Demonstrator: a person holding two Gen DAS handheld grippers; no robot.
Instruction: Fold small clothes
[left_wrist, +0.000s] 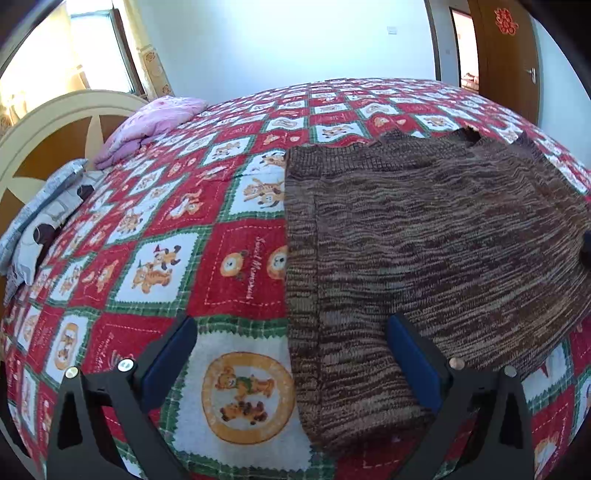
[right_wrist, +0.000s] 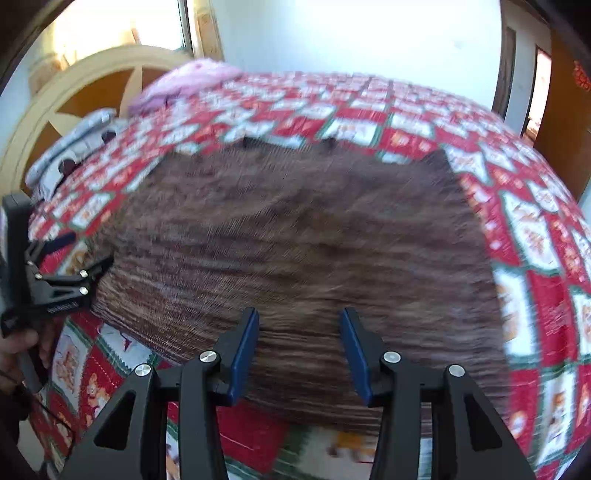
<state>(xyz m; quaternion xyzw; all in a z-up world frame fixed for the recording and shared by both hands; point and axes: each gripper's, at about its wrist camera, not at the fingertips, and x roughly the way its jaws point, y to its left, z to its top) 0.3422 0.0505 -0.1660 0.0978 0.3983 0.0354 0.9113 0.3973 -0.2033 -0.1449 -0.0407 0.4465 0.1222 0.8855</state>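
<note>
Both the left gripper (left_wrist: 291, 354) and right gripper (right_wrist: 299, 347) hang open over the brown sweater (left_wrist: 424, 240); a shallow pinch could grab only one knit layer.

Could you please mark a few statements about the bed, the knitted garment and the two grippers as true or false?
1. The brown knitted garment lies spread on the red patchwork quilt. True.
2. The left gripper is shut on the garment. False: its jaws stand wide open, one over the quilt and one over the knit.
3. A pink folded blanket lies near the headboard. True.
4. The right gripper holds a sock. False: it is open and holds nothing, with the garment beyond its fingers.
5. The garment is blue denim. False: it is a brown striped knit.
</note>
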